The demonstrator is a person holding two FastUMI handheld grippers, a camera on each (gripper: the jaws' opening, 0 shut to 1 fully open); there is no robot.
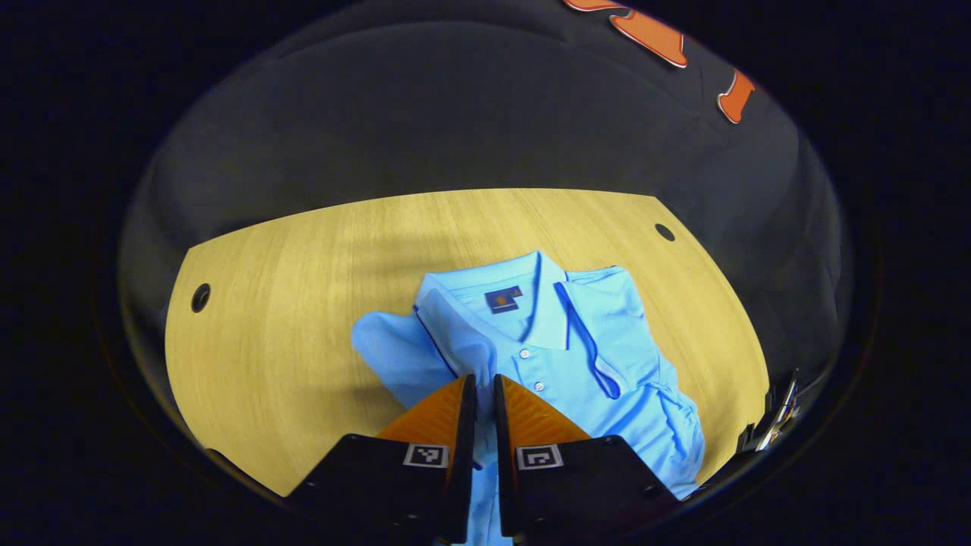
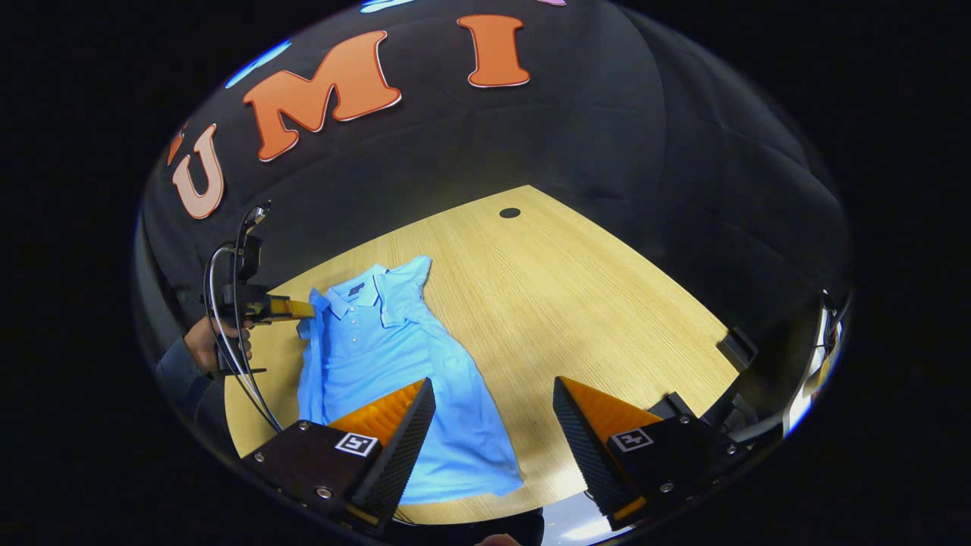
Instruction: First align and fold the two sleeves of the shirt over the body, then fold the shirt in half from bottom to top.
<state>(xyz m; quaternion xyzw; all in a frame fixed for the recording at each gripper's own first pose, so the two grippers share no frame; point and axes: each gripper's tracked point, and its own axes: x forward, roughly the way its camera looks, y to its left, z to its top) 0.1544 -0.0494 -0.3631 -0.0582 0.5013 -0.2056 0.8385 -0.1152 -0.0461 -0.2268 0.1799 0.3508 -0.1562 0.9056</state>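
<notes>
On the wooden tabletop [image 2: 576,303] lies the light blue polo shirt [image 2: 402,356], front up, its collar [image 1: 531,299] toward the booth wall and its hem toward the near edge. In the right gripper view the shirt's sleeve [image 2: 419,269] on the open side of the tabletop sticks out flat beside the collar, and the opposite side bunches up along the body near the left gripper [image 2: 300,309], held by a hand [image 2: 205,341] in a dark sleeve. In the left gripper view that gripper's [image 1: 485,387] jaws are pressed almost together over blue cloth beside the button placket; whether they pinch it I cannot tell. The right gripper [image 2: 493,394] hovers above the hem end with its jaws spread wide, holding nothing. Two round holes [image 1: 200,297] mark the tabletop's far corners.
</notes>
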